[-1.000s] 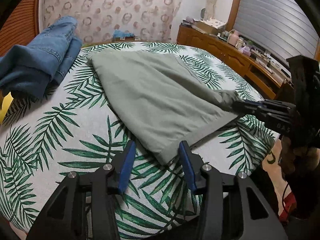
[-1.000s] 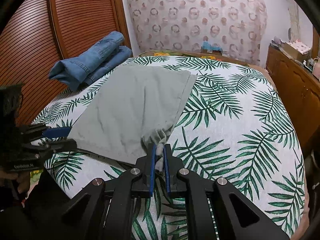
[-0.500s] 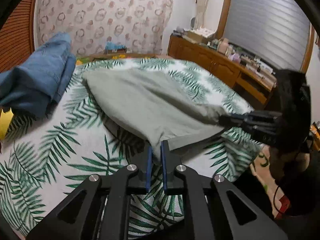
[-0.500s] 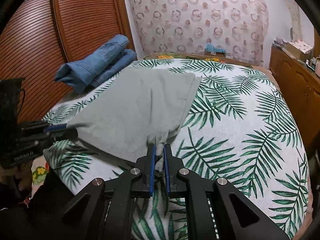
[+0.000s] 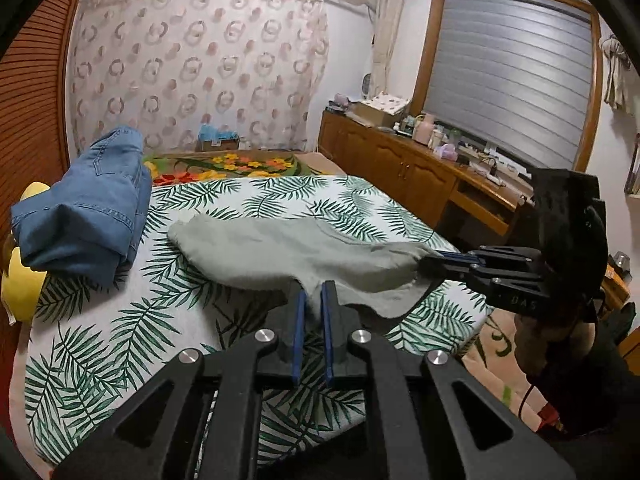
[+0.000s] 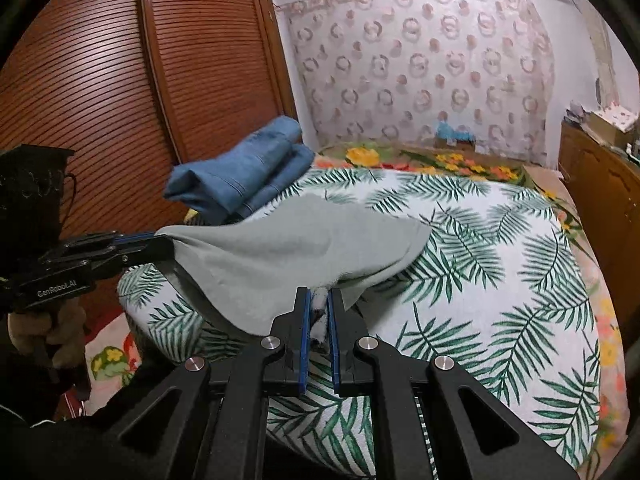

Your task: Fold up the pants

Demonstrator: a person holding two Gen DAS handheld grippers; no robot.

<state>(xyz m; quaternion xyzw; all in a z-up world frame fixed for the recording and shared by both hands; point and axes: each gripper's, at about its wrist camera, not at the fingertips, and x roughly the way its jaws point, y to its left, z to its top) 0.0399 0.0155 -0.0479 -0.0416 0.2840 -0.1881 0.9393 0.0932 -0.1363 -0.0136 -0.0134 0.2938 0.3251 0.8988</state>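
The grey-green pants [image 5: 280,252] lie folded on the leaf-print bed [image 5: 120,336], with their near end lifted off it. My left gripper [image 5: 313,294] is shut on the near left corner of the pants. My right gripper [image 6: 317,300] is shut on the near right corner, where the cloth bunches between its fingers. The pants also show in the right wrist view [image 6: 288,248], stretched between both grippers. The right gripper shows in the left wrist view [image 5: 430,262], the left gripper in the right wrist view [image 6: 160,246]. The far end of the pants rests on the bed.
A folded pair of blue jeans [image 5: 84,208] lies at the bed's far left, next to something yellow [image 5: 20,288]. A louvred wooden wardrobe [image 6: 120,92] stands on the left, and a wooden sideboard [image 5: 404,164] with small items on the right.
My left gripper closed on the near left corner of the pants. Both grippers then rose and lifted the near end off the bed.
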